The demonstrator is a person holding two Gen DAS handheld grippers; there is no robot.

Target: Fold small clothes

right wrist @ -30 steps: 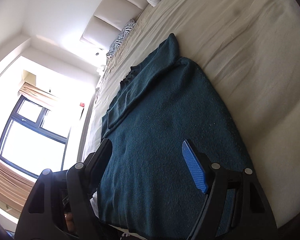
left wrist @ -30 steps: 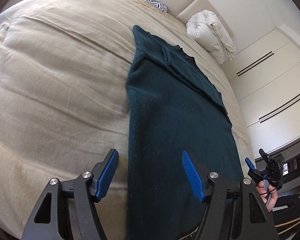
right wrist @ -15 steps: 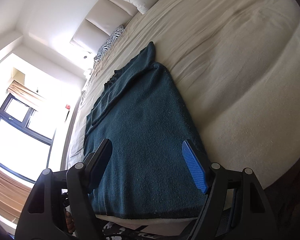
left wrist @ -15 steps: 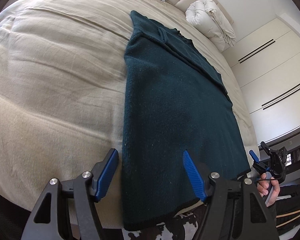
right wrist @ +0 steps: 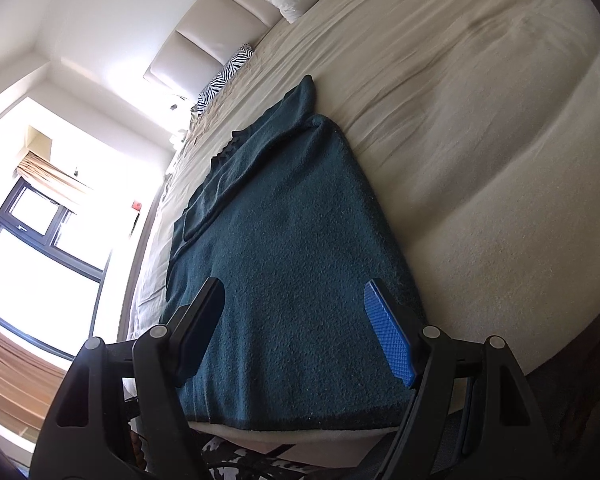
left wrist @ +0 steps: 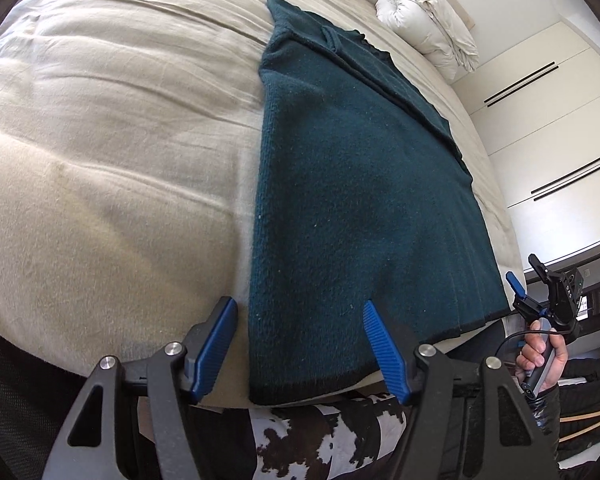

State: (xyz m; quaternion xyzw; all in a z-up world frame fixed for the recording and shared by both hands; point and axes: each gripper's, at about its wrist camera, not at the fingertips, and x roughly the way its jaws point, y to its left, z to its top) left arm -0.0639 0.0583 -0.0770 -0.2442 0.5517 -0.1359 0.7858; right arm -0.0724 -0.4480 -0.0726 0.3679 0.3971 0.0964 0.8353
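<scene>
A dark teal knitted garment lies flat on the beige bed, its sides folded in, its hem at the bed's near edge. It also shows in the right wrist view. My left gripper is open and empty, just above the hem's left corner. My right gripper is open and empty, above the hem's right part. The right gripper also shows in the left wrist view, held in a hand past the garment's right corner.
A rolled white duvet and a zebra-print pillow lie at the headboard end. White wardrobe doors stand right of the bed. A bright window is on the left. Black-and-white patterned trousers are below the bed edge.
Both grippers have drawn back toward the bed's near edge, so the garment's hem and the bed edge have come into view. Both stay open.
</scene>
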